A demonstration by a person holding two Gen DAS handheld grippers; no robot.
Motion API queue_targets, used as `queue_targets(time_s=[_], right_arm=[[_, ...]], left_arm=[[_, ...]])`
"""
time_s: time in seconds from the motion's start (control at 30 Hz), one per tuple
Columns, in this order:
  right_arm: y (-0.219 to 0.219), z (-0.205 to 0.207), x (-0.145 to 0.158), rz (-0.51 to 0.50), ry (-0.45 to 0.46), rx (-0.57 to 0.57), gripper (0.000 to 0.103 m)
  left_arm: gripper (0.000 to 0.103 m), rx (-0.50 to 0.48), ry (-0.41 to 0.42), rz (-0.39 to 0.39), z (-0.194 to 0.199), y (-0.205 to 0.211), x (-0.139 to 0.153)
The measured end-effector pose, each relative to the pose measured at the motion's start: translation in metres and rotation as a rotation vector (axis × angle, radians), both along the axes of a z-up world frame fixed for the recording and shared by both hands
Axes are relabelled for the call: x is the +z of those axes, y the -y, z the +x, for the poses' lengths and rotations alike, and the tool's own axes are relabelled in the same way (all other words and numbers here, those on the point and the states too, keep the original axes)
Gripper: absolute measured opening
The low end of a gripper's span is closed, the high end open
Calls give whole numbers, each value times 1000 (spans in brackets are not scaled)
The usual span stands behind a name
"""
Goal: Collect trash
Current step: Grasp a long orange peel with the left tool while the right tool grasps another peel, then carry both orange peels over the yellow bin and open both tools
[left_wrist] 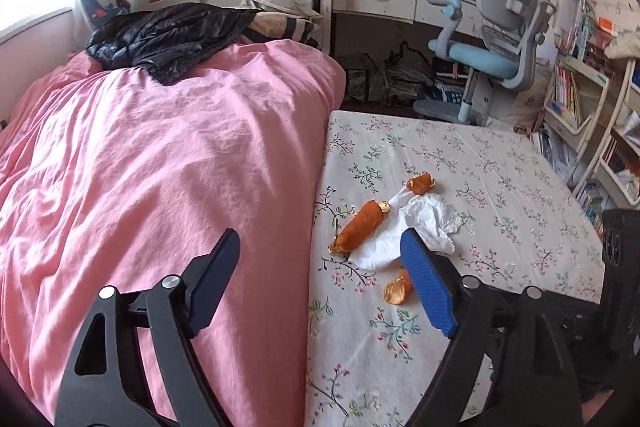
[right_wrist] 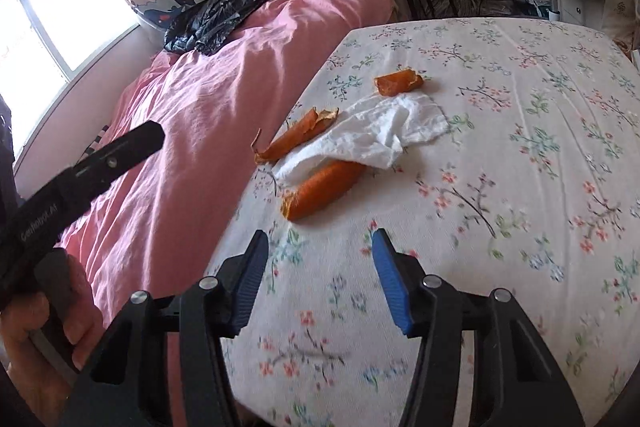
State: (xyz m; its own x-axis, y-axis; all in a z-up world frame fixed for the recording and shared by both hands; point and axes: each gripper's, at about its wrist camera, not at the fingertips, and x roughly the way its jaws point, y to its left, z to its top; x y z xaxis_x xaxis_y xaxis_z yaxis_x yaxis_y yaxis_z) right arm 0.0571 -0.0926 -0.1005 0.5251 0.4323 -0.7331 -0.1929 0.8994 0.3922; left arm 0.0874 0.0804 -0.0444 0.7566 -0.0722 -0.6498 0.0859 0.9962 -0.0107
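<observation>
Three orange peel pieces and a crumpled white tissue (left_wrist: pixel 424 223) lie on the floral bedsheet (left_wrist: pixel 500 187). In the left wrist view a long peel (left_wrist: pixel 358 227) lies left of the tissue, a small one (left_wrist: pixel 420 183) beyond it, another (left_wrist: pixel 398 289) near my right finger. My left gripper (left_wrist: pixel 320 247) is open and empty, hovering short of the trash. In the right wrist view the tissue (right_wrist: pixel 380 135) covers part of a long peel (right_wrist: pixel 320 191); other peels (right_wrist: pixel 296 137) (right_wrist: pixel 399 81) lie around. My right gripper (right_wrist: pixel 320 247) is open, empty, just short of the long peel.
A pink duvet (left_wrist: pixel 160 167) fills the bed's left side, with a black plastic bag (left_wrist: pixel 160 39) on top at the far end. A blue-grey chair (left_wrist: pixel 500 39), desk and bookshelves (left_wrist: pixel 580 99) stand beyond the bed. The left gripper's body (right_wrist: pixel 80 167) shows in the right wrist view.
</observation>
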Motion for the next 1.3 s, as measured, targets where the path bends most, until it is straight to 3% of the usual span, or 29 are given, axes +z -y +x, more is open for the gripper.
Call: queue_targets(time_s=[0.17,0.33,0.43,0.53,0.57,0.6,0.77,0.93,1.17,1.3], right_arm=[[-17,32,-14,-98,-2,-32,48],[-25,40,-16,-197,39,85,44],[-22,46,-15,-213,22,162,39],[-16,53,-14,-214,-19,231,34],[-15,53,-13,-224,-25,251,32],[-15,54,-12,-232,-34,269,32],[-13,54,-12,-219,-68,259,31],[-28,45,-14,-276,-41,257,26],[-6,13,-4,-300,-69,300,19],[26,-19,7,-251,-80,266,19]], left_arm=[[67,-117,-88,77,48,18,-25],[66,-192,-170,155,83,42,-53],[59,-195,-221,163,102,48,-68],[39,-194,-266,112,114,49,-77],[26,-195,-284,85,115,47,-80],[23,-190,-294,60,115,46,-81],[20,-108,-303,-85,104,29,-80],[20,-15,-242,-222,69,8,-61],[20,10,-180,-275,10,5,-33],[20,-14,-157,-273,-23,17,-19]])
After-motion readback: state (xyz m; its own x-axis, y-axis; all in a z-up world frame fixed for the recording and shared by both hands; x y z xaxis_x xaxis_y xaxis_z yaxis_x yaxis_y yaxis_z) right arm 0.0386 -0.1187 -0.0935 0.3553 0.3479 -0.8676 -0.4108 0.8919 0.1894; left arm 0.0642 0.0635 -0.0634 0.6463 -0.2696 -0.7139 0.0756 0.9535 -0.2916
